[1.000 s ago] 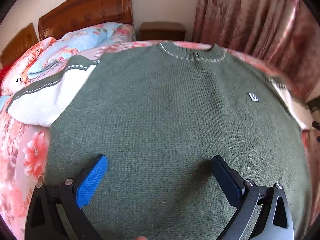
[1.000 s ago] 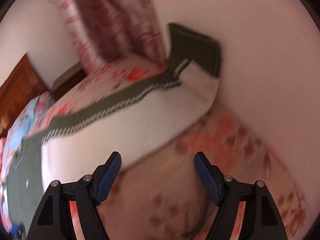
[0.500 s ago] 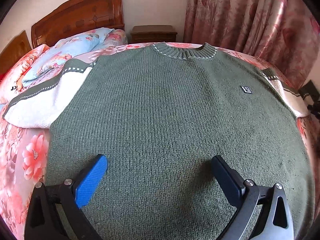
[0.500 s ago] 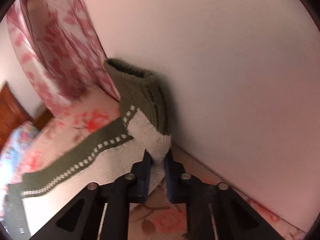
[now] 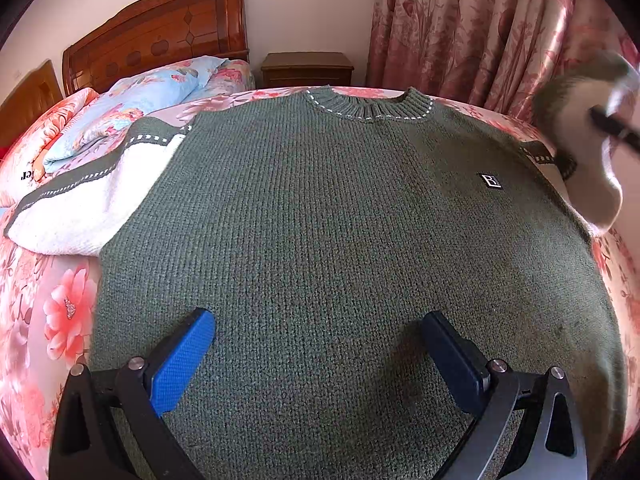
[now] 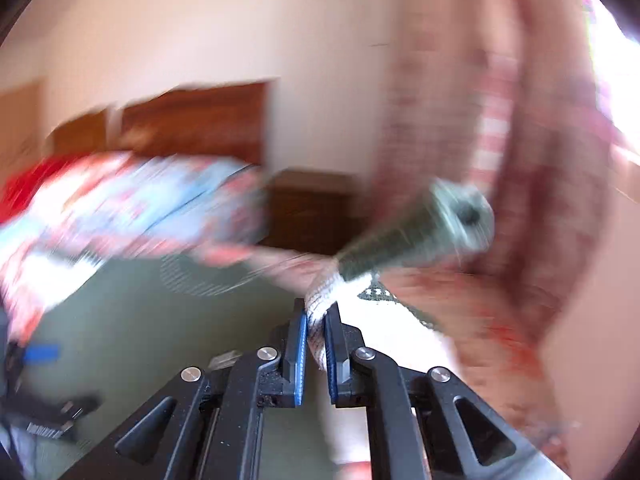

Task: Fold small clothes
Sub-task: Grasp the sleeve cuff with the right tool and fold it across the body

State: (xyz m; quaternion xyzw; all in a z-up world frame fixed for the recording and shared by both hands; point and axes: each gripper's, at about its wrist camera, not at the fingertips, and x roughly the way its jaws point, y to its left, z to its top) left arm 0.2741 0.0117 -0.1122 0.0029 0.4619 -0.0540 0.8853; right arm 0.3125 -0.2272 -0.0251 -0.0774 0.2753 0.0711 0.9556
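- The sweater (image 5: 320, 240) lies flat on the bed (image 5: 60, 320), front side up, with its collar (image 5: 368, 106) toward the headboard (image 5: 160, 32). The body of it has no fold yet.
- My left gripper (image 5: 318, 356) hovers over the lower part of the sweater with its jaws wide apart. Nothing is between them, and I cannot tell if the fingers touch the knit.
- My right gripper (image 6: 316, 344) is closed tight on the white part of 1 sleeve (image 6: 400, 240), near the green cuff. The cuff sticks out past the fingertips, up in the air.
- In the left wrist view this same sleeve (image 5: 580, 140) is lifted off the bed at the right edge of the sweater, and it is blurred. The right wrist view is blurred too, so I judge that the sleeve is in the middle of a swing.
- The other sleeve (image 5: 88, 200) lies spread out to the left side, on the bed, not folded.
- My judgement: the task is only at its start. The first sleeve is picked up but is not yet laid across the chest.
- What is left, as I see it: to put this sleeve down on the body, to fold the other sleeve in the same way, and then to fold the body itself.
- I see only 1 garment here, so I cannot tell if more clothes wait.
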